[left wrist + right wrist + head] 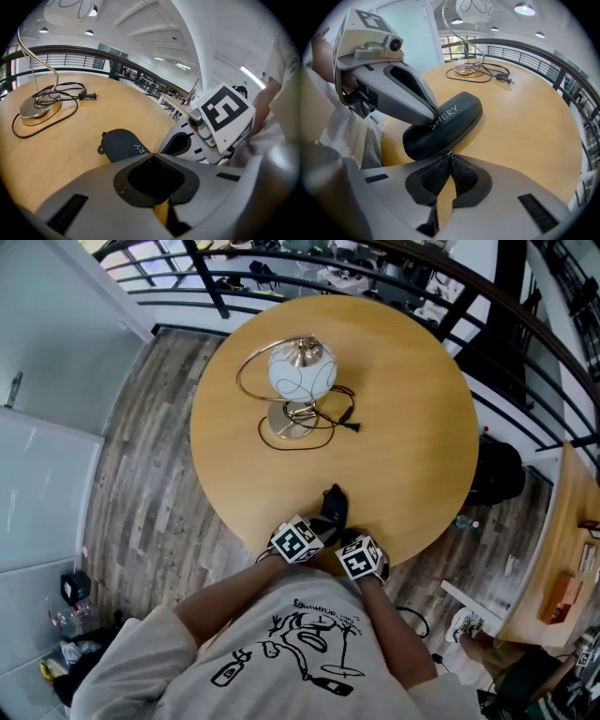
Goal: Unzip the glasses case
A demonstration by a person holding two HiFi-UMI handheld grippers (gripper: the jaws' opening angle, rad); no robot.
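A dark glasses case lies near the front edge of the round wooden table. In the left gripper view the case sits right past my left gripper, whose jaws are shut with their tips against its top. The right gripper view shows that left gripper lying across the case beside white lettering. My right gripper is shut at the case's near rim, with a small shiny zipper pull pinched at its tips. Both grippers stand side by side at the table's edge.
A lamp with a white globe shade, a metal base and a black cord with a plug stands at the table's middle back. Black railings curve behind the table. A second table is at the right.
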